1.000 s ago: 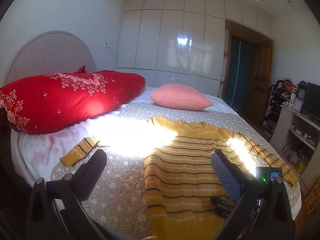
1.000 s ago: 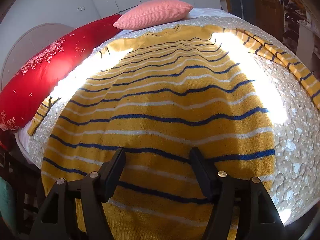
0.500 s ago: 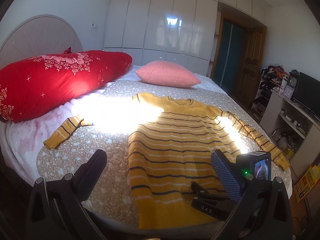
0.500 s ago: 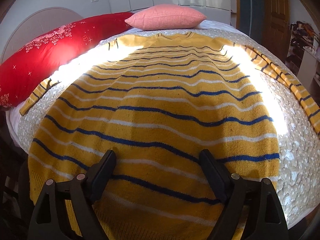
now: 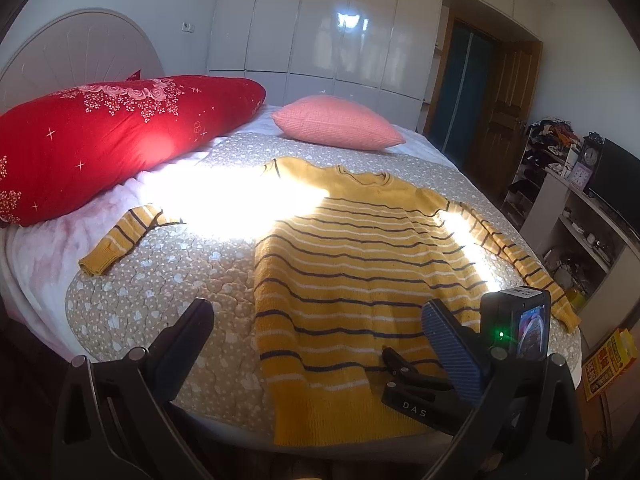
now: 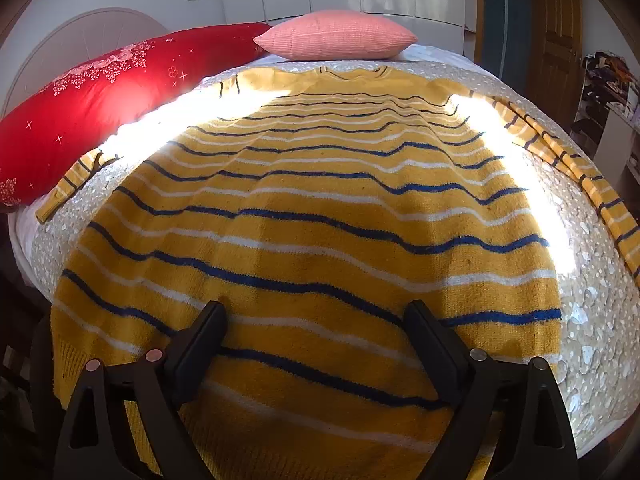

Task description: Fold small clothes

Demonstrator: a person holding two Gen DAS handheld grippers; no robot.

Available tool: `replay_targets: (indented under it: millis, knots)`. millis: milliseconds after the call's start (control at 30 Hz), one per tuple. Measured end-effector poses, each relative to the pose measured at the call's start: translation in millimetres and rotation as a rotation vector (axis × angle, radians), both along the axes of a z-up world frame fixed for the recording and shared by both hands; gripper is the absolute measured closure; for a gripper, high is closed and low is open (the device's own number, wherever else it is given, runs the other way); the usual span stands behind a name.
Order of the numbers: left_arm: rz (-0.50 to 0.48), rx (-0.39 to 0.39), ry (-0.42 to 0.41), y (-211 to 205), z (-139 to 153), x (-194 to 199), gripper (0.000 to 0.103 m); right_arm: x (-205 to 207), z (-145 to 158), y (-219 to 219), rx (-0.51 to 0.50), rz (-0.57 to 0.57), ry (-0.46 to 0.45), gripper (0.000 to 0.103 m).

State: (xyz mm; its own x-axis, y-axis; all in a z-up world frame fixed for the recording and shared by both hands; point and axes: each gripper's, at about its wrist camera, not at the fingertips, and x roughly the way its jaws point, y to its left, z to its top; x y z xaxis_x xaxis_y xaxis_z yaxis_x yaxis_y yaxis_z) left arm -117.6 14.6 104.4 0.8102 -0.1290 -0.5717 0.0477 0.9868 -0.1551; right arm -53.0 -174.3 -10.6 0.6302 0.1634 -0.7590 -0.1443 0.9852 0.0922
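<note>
Your right gripper [image 5: 404, 376] — marked "DAS" — is opening over the sweater [image 5: 360, 264], pinching nothing; your left gripper [image 5: 316, 320] gapes wide, empty.

Yellow striped sweater [image 6: 320, 240] lies flat, sleeves spread, on bed.

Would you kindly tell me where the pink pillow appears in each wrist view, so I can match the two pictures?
Left wrist view: the pink pillow lies above centre, at the far end of the bed beyond the yellow striped sweater.
Right wrist view: the pink pillow sits at top centre, just past the sweater's collar.
Shared landmark: the red pillow, left of the pink one in both.
</note>
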Motion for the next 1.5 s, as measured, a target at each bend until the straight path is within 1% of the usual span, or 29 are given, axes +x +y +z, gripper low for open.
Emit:
replay_targets:
  millis: [133,300,900,1133,1400,1500]
  knots:
    - [0.007,0.004,0.008,0.4,-2.4,0.7,0.000,-0.4,-0.6,0.4,-0.005,0.002,-0.005,0.010]
    - [0.024,0.034,0.034,-1.0,-7.3,3.8,0.000,-1.4,-1.1,1.4,-0.010,0.004,-0.011,0.009]
    - [0.022,0.025,0.078,0.3,-15.6,7.6,0.000,-2.8,-2.9,1.7,-0.021,0.009,-0.024,0.008]
    - [0.024,0.007,0.100,2.3,-19.3,10.1,0.000,-2.7,-3.0,1.5,-0.021,0.009,-0.025,0.008]
    - [0.018,-0.042,0.130,8.1,-25.6,14.4,0.000,-2.8,-3.1,1.5,-0.022,0.009,-0.025,0.008]
    - [0.015,-0.047,0.147,8.6,-28.2,16.2,0.000,-2.9,-3.1,1.5,-0.022,0.009,-0.026,0.008]
